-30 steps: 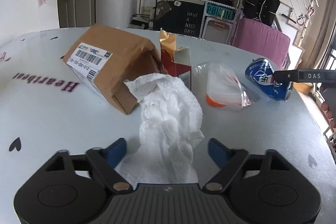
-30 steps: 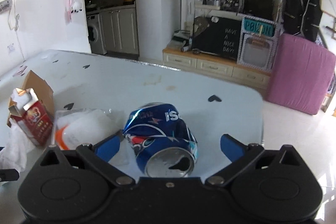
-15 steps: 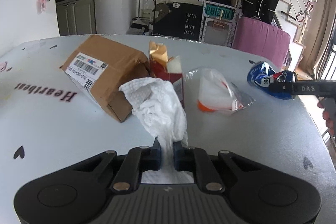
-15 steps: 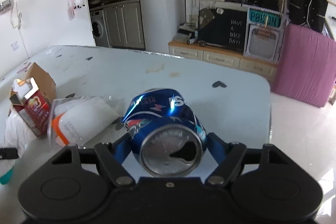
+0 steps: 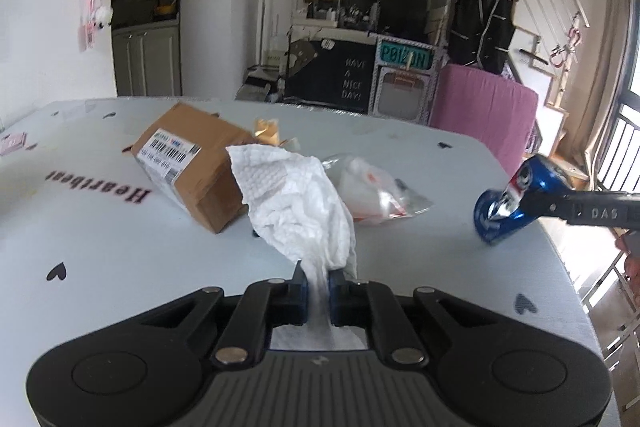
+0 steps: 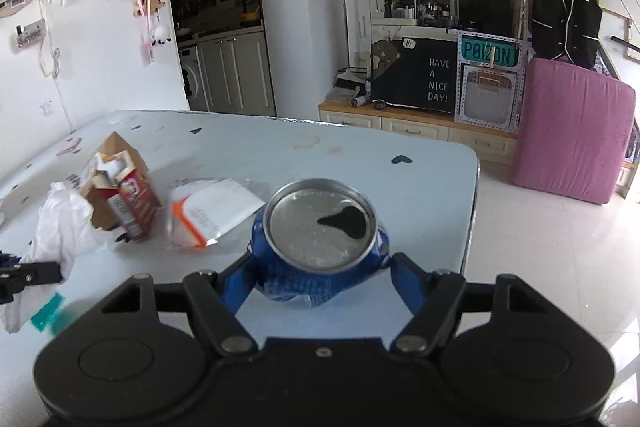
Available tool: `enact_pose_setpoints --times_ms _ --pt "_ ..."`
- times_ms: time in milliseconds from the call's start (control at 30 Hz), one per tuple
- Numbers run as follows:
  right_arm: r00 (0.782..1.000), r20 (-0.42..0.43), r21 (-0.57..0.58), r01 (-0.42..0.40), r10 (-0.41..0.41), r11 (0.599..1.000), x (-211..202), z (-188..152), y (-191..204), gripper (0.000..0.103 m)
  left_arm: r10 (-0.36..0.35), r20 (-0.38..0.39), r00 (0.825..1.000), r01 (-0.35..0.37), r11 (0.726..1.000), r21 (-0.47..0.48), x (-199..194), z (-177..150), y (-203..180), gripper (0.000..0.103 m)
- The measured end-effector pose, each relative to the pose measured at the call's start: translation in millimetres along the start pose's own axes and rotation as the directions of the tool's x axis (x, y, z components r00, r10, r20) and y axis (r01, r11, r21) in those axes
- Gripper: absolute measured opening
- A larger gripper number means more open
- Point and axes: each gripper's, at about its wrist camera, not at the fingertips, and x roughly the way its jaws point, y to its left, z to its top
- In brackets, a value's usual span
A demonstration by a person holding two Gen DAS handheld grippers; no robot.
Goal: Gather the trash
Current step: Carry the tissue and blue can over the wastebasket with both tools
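Note:
My left gripper [image 5: 318, 275] is shut on the lower end of a crumpled white paper towel [image 5: 296, 195], which hangs up off the table. In the right wrist view the same towel [image 6: 60, 227] shows at the far left. My right gripper [image 6: 320, 267] has a dented blue soda can [image 6: 320, 223] between its blue pads, which press on both sides while the jaws are still closing. The can's open lid faces the camera. From the left wrist view the can [image 5: 536, 177] is tilted at the table's right edge, with a right finger [image 5: 580, 213] across it.
A brown cardboard box [image 5: 192, 163] with a barcode label, a torn red carton [image 6: 134, 203] and a clear plastic bag [image 5: 372, 187] with orange print lie mid-table. The pale table [image 5: 100, 247] ends just right of the can. A pink pad [image 6: 572, 131] stands on the floor beyond.
Both grippers were open a second ago. The left one closed on the paper towel and lifted it. The right one closed on the can and tipped its lid toward the camera.

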Motion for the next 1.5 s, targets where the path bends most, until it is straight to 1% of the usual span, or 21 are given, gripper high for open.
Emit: enact_pose_setpoints --times_ms 67,133,167,233,300,367,400,500,567,667,867,1033,1200,1367,1500 --pt "1.000 -0.007 0.000 -0.008 0.008 1.000 -6.0 -3.9 3.8 0.074 -0.006 0.008 1.000 0.006 1.000 0.009 -3.9 -1.3 -3.8 0.010" --pt "0.999 -0.024 0.020 -0.032 0.032 0.999 -6.1 -8.3 3.9 0.076 -0.008 0.011 1.000 0.007 1.000 0.011 -5.5 -3.3 -5.2 0.010" --pt "0.999 -0.027 0.036 -0.044 0.045 0.998 -5.2 -12.3 2.9 0.081 -0.009 0.012 1.000 0.009 1.000 0.010 -5.6 -4.5 -5.1 0.010" --pt "0.998 -0.025 0.043 -0.054 0.055 0.998 -1.1 -19.1 2.3 0.085 -0.010 0.014 1.000 0.010 1.000 0.013 -5.0 -6.4 -5.2 0.010" --pt "0.998 -0.043 0.008 -0.055 0.055 0.998 8.3 -26.1 4.2 0.085 -0.013 0.017 1.000 0.013 1.000 0.021 -3.4 -8.9 -4.5 0.010" --pt "0.996 -0.069 -0.016 -0.063 0.061 0.998 18.6 -31.1 5.4 0.080 -0.014 0.017 1.000 0.013 1.000 0.028 -0.2 -10.6 -4.3 0.010" --pt "0.995 -0.067 -0.021 -0.069 0.068 0.997 22.9 -33.9 5.4 0.080 -0.015 0.016 1.000 0.014 0.999 0.031 2.0 -11.1 -3.1 0.010" --pt "0.996 -0.043 -0.026 -0.083 0.082 0.996 26.3 -34.9 4.9 0.079 -0.017 0.017 1.000 0.017 0.999 0.034 6.5 -13.5 -2.8 0.010" --pt "0.996 -0.036 -0.023 -0.080 0.079 0.997 25.4 -34.7 5.1 0.077 -0.019 0.018 1.000 0.018 0.999 0.030 6.5 -13.3 -2.9 0.010" --pt "0.997 0.001 -0.033 -0.071 0.071 0.997 16.9 -35.1 6.7 0.075 -0.025 0.027 0.999 0.025 0.999 0.030 6.4 -10.8 -6.0 0.010" --pt "0.997 0.052 -0.042 -0.062 0.064 0.997 -8.8 -22.9 8.0 0.074 -0.038 0.075 0.996 0.034 0.998 0.052 -7.1 0.3 -18.1 0.010" --pt "0.991 0.111 -0.042 -0.068 0.072 0.997 -42.5 -17.5 11.5 0.073 -0.051 0.100 0.994 0.045 0.997 0.065 -24.2 3.9 -33.2 0.010" --pt "0.987 0.152 -0.049 -0.054 0.061 0.997 -76.6 -14.7 8.7 0.073 -0.077 0.132 0.988 0.066 0.994 0.087 -43.8 9.2 -52.8 0.010" --pt "0.981 0.192 -0.030 -0.024 0.029 0.999 -113.8 -13.9 -4.4 0.073 -0.113 0.155 0.981 0.096 0.989 0.114 -58.9 14.9 -80.6 0.010" --pt "0.976 0.218 -0.007 0.009 -0.007 1.000 -144.7 -15.7 -24.4 0.073 -0.160 0.162 0.974 0.138 0.980 0.142 -64.8 19.5 -114.1 0.010"
